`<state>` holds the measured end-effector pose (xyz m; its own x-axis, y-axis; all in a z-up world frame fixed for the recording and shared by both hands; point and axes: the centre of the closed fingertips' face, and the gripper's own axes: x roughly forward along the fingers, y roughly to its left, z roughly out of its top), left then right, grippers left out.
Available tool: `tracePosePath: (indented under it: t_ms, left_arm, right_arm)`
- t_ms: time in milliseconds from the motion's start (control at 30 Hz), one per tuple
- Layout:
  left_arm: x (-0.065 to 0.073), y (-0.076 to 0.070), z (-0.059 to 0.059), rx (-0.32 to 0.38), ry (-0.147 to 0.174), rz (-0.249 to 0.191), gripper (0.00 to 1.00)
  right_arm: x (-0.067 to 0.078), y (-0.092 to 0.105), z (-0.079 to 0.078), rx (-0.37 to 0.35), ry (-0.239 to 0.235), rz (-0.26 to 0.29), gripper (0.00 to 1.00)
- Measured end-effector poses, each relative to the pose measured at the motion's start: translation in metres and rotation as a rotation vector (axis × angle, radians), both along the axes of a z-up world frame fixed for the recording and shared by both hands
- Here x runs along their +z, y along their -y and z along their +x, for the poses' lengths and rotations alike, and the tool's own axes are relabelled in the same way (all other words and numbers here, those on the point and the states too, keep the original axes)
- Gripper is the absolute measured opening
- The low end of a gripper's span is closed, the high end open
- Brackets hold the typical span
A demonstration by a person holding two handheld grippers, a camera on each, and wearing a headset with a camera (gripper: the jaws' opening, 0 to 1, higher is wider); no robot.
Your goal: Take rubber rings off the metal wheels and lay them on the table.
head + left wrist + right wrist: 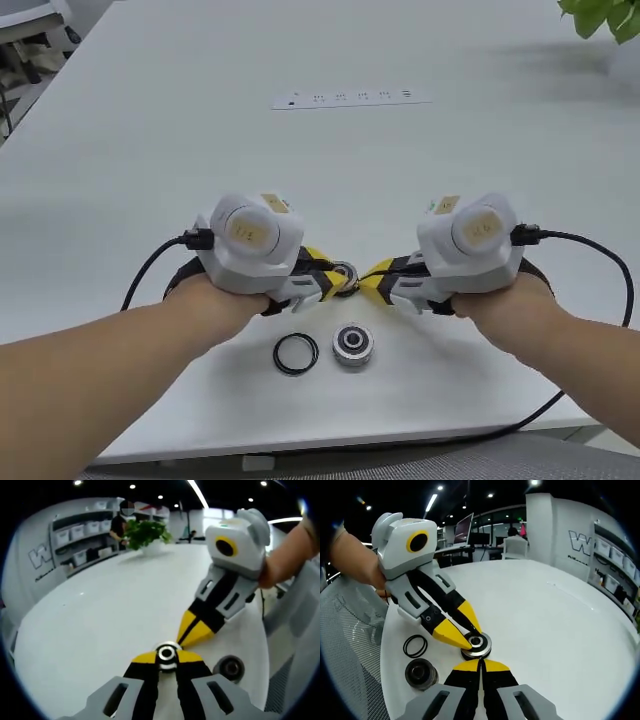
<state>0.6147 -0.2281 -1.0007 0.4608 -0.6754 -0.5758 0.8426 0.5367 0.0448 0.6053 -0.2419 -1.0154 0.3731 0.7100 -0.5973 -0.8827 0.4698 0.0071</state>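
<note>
While the left gripper (pixel 166 659) clamps a metal wheel (pixel 478 643), the right gripper (pixel 480 663) touches its rim, fingers closed.

I work in an open-plan office or lab. My bench is a broad white table (pixel 150 130) with a power strip (pixel 352 97) lying at its far side and a potted plant (pixel 600 15) at the far right. Around it I see shelves (pixel 82 542) of white storage bins (pixel 80 557), desk monitors (pixel 465 527), a grey mesh chair (pixel 350 630), big wall lettering (pixel 580 542) and recessed ceiling lights (pixel 431 502).
</note>
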Motion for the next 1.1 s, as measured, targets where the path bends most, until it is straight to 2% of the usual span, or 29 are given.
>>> tracePosePath:
  t_ms: [200,300,333,500,633,867,967,1033,1100]
  left_arm:
    - [0.0,0.0,0.001,0.009,-0.002,-0.002,0.12]
    - [0.0,0.0,0.001,0.012,-0.008,-0.007,0.12]
    - [0.0,0.0,0.001,0.011,-0.007,-0.007,0.12]
    - [0.0,0.0,0.001,0.011,-0.007,-0.007,0.12]
    - [0.0,0.001,0.001,0.006,-0.006,-0.006,0.12]
    - [0.0,0.001,0.0,0.006,-0.009,-0.008,0.12]
    - [0.0,0.001,-0.001,0.004,-0.01,-0.008,0.12]
    - [0.0,0.001,-0.001,0.003,-0.008,-0.006,0.12]
    - [0.0,0.002,-0.001,0.0,0.001,0.001,0.12]
  right_arm:
    - [0.002,0.0,-0.001,-0.007,0.002,-0.005,0.0]
    - [0.001,0.001,0.001,-0.031,-0.031,0.021,0.0]
    - [0.001,0.001,0.001,-0.045,-0.045,0.036,0.0]
    - [0.002,0.002,0.002,-0.139,-0.175,0.162,0.0]
    - [0.008,0.001,0.003,-0.187,-0.235,0.247,0.0]
    - [0.009,0.004,0.009,-0.217,-0.285,0.297,0.0]
    - [0.011,0.003,0.007,-0.235,-0.314,0.33,0.0]
    - [0.014,0.0,0.005,-0.24,-0.34,0.373,0.0]
    - [0.014,0.0,0.005,-0.244,-0.338,0.372,0.0]
